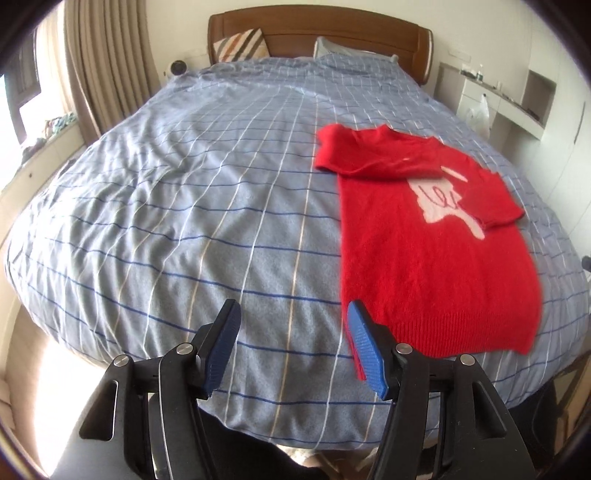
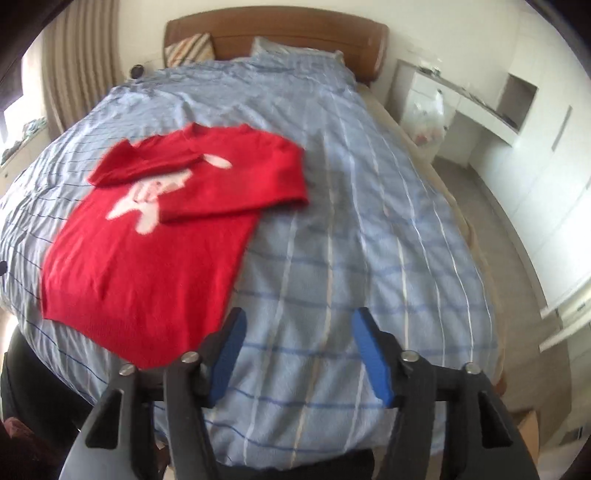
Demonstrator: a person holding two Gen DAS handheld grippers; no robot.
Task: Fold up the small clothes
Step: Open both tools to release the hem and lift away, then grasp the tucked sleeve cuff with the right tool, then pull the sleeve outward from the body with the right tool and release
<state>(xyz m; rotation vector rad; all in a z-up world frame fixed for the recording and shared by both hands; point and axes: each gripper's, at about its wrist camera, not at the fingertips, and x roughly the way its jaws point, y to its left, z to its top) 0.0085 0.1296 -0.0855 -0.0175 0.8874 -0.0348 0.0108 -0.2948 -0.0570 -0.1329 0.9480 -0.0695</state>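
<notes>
Step in hand: I think I am between folds. Both sleeves of the red sweater already lie across its chest, so the side folds look done.
Where the sweater is: flat on the bed, front up, with its neck toward the headboard and its ribbed hem nearest me.
Left gripper: jaws apart, nothing between them. It hangs over the blue checked cover just beside the hem corner.
Right gripper: jaws apart too, holding nothing, just off the other hem corner.
Next move: I guess each gripper should go down to its hem corner, pinch it, and lift the hem up to the neck. Both need to go together so the fold stays straight.
Only my left view shows: the curtain and the bright window side.
Only my right view shows: the floor beside the bed and more of the white cupboards.
</notes>
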